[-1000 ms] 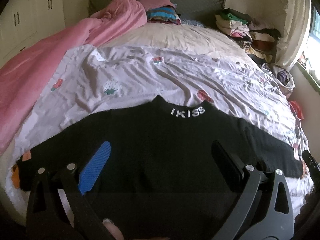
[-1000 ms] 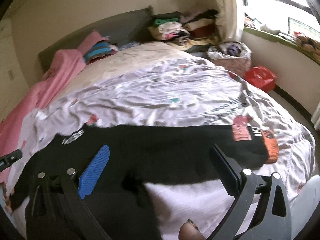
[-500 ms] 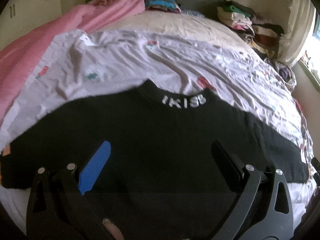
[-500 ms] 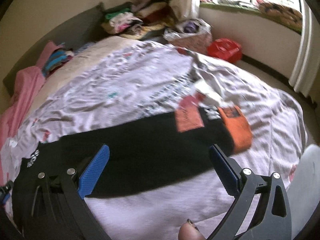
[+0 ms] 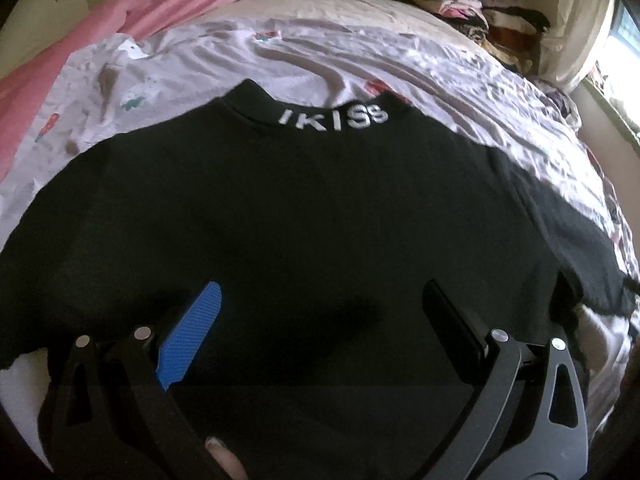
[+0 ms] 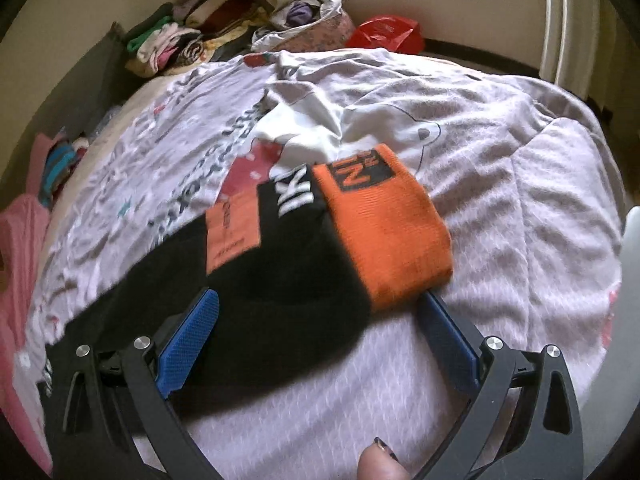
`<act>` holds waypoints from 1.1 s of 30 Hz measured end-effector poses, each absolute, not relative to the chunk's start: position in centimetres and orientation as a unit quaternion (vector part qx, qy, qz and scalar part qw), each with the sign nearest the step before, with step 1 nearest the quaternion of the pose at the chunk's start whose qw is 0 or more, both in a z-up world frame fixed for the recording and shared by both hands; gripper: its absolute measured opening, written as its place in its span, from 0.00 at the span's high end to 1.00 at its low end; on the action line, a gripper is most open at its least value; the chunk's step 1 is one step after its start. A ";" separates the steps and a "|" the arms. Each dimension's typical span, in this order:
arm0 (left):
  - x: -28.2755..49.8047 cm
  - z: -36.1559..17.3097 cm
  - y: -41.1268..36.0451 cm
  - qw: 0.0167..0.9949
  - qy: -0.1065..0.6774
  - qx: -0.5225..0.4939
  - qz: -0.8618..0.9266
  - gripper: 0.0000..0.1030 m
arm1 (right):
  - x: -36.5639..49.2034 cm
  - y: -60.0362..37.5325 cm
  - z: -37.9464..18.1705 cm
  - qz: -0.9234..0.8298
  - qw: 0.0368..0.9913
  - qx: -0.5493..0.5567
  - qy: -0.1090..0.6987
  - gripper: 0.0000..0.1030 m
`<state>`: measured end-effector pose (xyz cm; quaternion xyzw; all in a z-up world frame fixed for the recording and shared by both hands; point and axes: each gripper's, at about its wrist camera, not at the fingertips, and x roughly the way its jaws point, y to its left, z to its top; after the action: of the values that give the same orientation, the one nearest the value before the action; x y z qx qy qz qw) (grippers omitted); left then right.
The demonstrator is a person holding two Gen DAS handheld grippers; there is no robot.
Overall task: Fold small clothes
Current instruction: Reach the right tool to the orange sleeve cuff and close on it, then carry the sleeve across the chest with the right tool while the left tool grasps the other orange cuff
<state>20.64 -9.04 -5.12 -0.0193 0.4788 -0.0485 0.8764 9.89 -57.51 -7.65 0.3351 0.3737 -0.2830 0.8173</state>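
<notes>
The left gripper [image 5: 320,320] hung low over the body of the black sweater [image 5: 288,216], its jaws spread wide with nothing between them. The right gripper [image 6: 320,324] was likewise wide apart, straddling the sweater's sleeve [image 6: 256,280] just short of the orange cuff [image 6: 384,228], whose near corner lay by the right-hand finger; whether they touched could not be told.

The sweater lay flat and spread on the bed's pale printed cover [image 5: 360,60], collar away from the person, white letters across the collar [image 5: 334,118]. Bare rumpled cover lay beyond the collar and around the cuff, and the bed's edge fell away to the right of the cuff.

Only the right wrist view showed the cuff, an orange patch [image 6: 232,232] and white lettering on the sleeve, plus a red bag [image 6: 386,34] on the floor. Only the left wrist view showed the collar and a pink blanket [image 5: 100,28] along the left side. Both showed stacked clothes [image 5: 472,12] at the far end.
</notes>
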 end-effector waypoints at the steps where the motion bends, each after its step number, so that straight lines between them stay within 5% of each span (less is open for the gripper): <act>1: 20.6 -5.2 -9.0 0.877 0.478 -0.017 -0.049 0.08 | 10.0 -57.7 -7.6 -0.285 0.818 0.340 0.366 0.14; 6: 20.5 -4.0 -7.8 0.881 0.469 -0.031 -0.058 0.08 | 10.3 -58.6 -7.0 -0.287 0.825 0.349 0.340 0.74; 8: 20.3 -2.9 -7.0 0.887 0.458 -0.032 -0.056 0.08 | 9.8 -58.5 -6.1 -0.268 0.840 0.354 0.312 0.88; 16: 19.7 0.3 -4.8 0.898 0.434 -0.043 -0.059 0.08 | 9.4 -54.8 -0.4 -0.181 0.901 0.313 0.242 0.88; 33: 18.8 2.3 -1.3 0.897 0.418 -0.111 -0.094 0.08 | 12.3 -40.6 6.9 -0.034 0.952 0.201 0.230 0.88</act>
<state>18.79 -1.29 2.28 -0.1110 0.4179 -0.0943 0.8968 12.29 -40.59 6.91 0.2015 0.2295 -0.0345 0.9516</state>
